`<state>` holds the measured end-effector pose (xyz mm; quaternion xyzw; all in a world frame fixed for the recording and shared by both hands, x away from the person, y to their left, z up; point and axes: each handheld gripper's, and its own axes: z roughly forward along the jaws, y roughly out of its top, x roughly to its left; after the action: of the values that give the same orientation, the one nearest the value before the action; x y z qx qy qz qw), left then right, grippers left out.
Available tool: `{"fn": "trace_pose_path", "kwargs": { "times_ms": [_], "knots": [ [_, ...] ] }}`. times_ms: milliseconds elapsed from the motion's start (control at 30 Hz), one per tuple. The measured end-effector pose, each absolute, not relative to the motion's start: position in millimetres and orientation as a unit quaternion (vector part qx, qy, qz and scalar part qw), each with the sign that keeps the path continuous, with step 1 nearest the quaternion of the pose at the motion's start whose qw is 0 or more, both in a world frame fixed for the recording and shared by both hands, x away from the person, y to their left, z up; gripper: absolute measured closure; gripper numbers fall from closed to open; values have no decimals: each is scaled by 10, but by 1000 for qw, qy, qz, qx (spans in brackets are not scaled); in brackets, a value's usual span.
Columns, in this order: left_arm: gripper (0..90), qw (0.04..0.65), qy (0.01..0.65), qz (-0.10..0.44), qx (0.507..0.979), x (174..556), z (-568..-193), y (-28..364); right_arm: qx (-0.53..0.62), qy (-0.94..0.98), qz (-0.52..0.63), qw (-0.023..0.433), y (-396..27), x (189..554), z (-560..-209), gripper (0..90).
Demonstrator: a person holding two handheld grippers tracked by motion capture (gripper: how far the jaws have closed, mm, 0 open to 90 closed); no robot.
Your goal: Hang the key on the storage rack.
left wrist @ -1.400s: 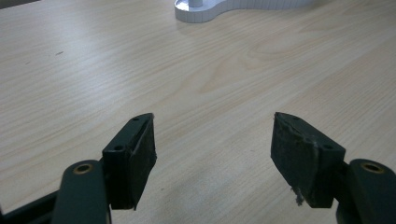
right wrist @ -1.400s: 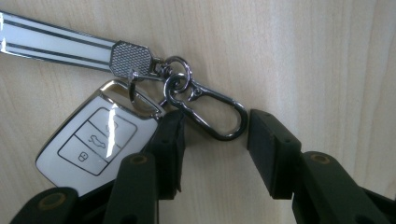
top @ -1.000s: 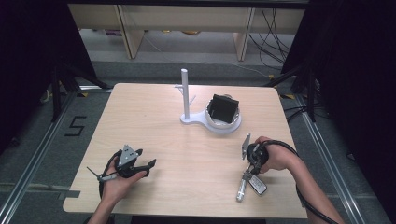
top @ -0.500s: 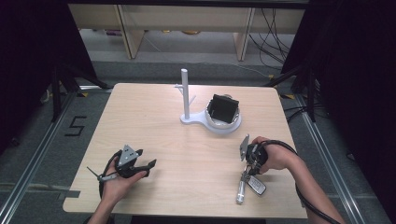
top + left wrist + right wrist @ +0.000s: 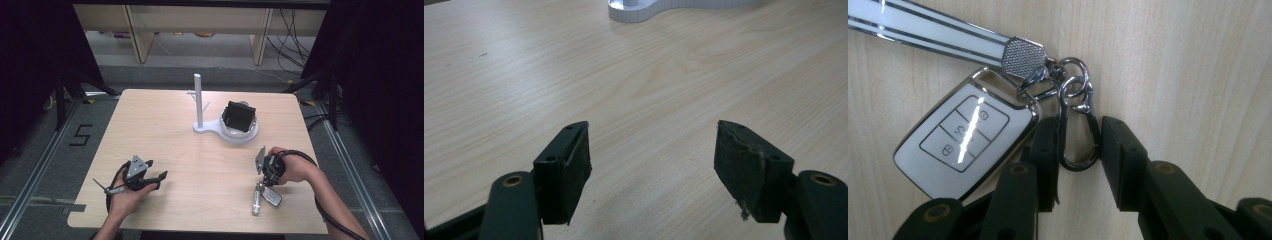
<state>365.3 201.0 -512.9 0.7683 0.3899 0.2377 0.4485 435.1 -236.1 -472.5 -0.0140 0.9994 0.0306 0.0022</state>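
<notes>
Near the bench's (image 5: pixel 165 125) front right edge, the right gripper (image 5: pixel 1077 150) brackets the key fob's (image 5: pixel 960 145) carabiner clip (image 5: pixel 1079 131), jaws not quite pressed. The left gripper (image 5: pixel 651 165), spread, faces bare wood toward the white stand (image 5: pixel 200 107).

Stand at the back, keys at the front right

On the light wooden table (image 5: pixel 175 130), the white post stand (image 5: pixel 200 107) is far behind the white car key fob with strap and clip (image 5: pixel 960 145).
</notes>
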Motion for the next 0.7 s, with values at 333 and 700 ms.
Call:
{"fn": "trace_pose_path", "kwargs": {
  "times_ms": [333,700],
  "knots": [
    [305,452,384,233,770,3657,-5142,1993,88,995,46,-11,-2419,4361,-4676,705],
    [305,449,382,232,774,3641,-5137,1960,143,988,52,-20,-2450,4358,-4506,705]
  ]
}}
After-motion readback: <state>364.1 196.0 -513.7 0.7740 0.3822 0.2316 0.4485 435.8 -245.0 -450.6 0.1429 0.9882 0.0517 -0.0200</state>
